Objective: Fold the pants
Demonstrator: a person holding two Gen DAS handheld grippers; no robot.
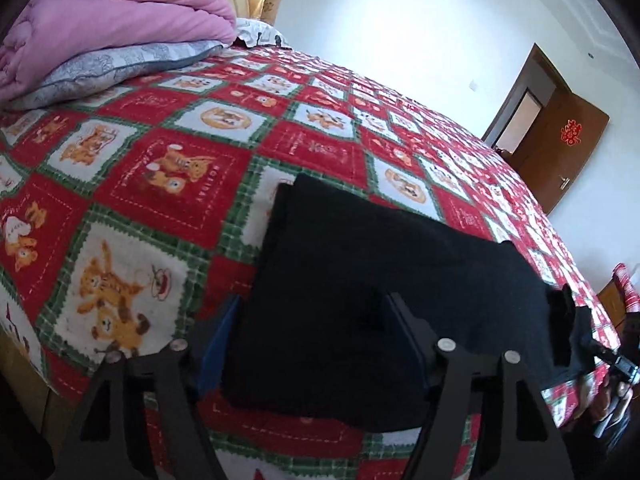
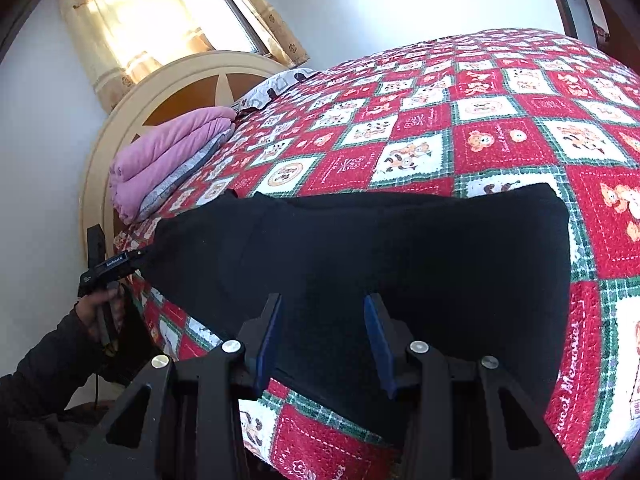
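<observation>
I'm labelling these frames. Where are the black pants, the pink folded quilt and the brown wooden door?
Black pants [image 2: 400, 248]: right wrist view, middle of the cloth.
Pink folded quilt [image 1: 112, 20]: left wrist view, top fold.
Brown wooden door [image 1: 560, 152]: left wrist view, open door panel.

The big red and green checked bedspread [image 2: 500, 128] lies bare and open across its middle and far edge, but the folded black pants [image 2: 380, 248] fill the near edge, and a pink folded quilt [image 2: 168, 148] blocks the corner by the headboard [image 2: 132, 108].
</observation>
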